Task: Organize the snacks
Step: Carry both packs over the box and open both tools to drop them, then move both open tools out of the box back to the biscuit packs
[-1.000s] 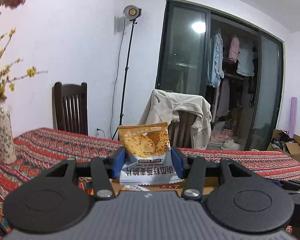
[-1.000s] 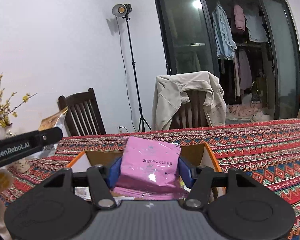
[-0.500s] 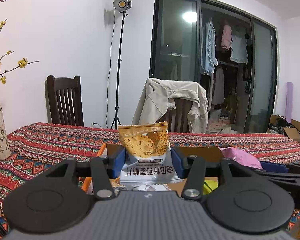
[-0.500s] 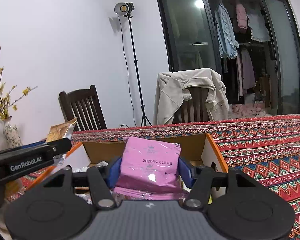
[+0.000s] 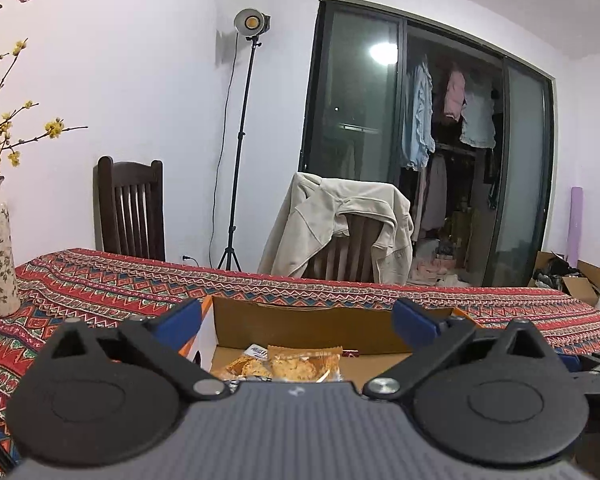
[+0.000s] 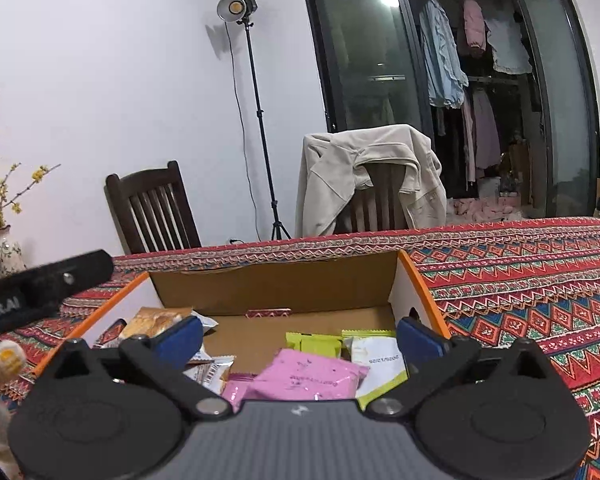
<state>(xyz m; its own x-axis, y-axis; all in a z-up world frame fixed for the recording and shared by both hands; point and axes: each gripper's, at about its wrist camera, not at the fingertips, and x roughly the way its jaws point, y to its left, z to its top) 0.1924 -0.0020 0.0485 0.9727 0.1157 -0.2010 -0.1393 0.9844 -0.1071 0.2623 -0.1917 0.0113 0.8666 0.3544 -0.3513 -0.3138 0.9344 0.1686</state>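
Pink packet (image 6: 308, 376), red zigzag tablecloth (image 6: 520, 280), seemingly

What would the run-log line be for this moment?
left gripper: opening, empty | right gripper: opening, empty | orange snack packet, pink snack packet: lying in cardboard box

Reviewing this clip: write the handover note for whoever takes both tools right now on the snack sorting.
Left tool: jaws opening, nothing between them; its orange cracker packet lies in the cardboard box below.
Right tool: jaws opening, empty; the pink packet lies in the box on another pink one, beside the green-and-white packets.
Done: both packets dropped in; orange ones sit left, pink and green right.
Left: no loose snacks clearly in view, so check the patterned tablecloth around the box.
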